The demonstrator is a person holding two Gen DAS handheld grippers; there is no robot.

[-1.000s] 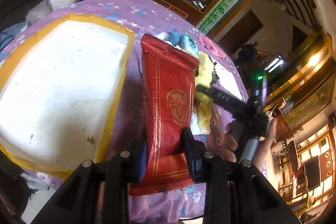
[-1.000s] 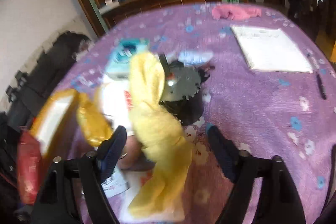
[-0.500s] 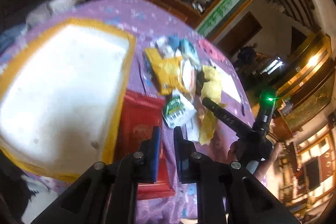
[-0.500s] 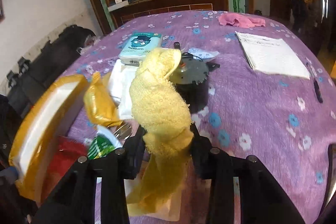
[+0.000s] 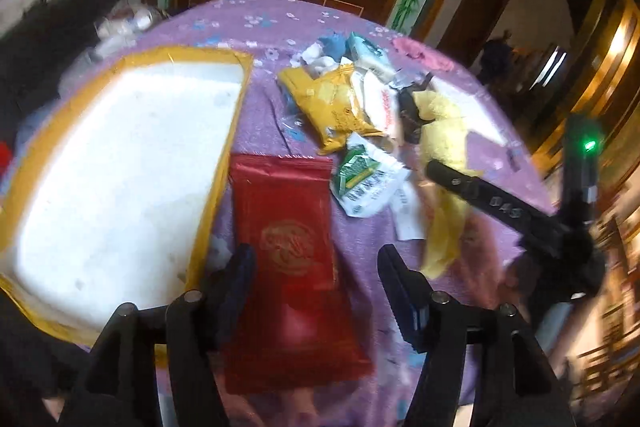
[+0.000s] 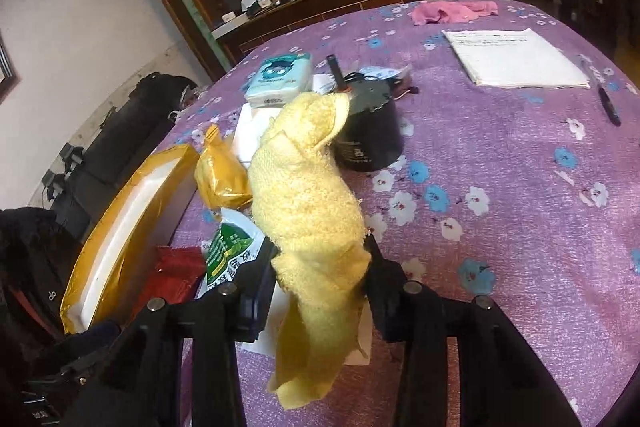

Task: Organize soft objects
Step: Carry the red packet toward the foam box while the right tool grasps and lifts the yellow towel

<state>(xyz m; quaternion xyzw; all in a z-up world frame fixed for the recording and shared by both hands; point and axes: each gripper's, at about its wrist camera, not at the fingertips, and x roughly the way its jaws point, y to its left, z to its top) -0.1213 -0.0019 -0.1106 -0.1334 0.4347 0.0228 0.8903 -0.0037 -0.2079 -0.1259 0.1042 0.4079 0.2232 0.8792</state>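
A second ago the left gripper (image 5: 316, 291) pinched the red packet (image 5: 288, 259); now its fingers are spreading wide, and the packet lies flat on the purple surface (image 5: 360, 235) at lower centre, beside the yellow-rimmed tray (image 5: 224, 163), not in it. The right gripper (image 6: 320, 267) now pinches the yellow cloth (image 6: 308, 187), lifted at centre frame.

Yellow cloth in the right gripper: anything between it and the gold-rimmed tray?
Yes. The yellow cloth hangs clamped in the right gripper. Toward the tray lie the yellow snack bag, green-and-white packet and red packet; lift over them.
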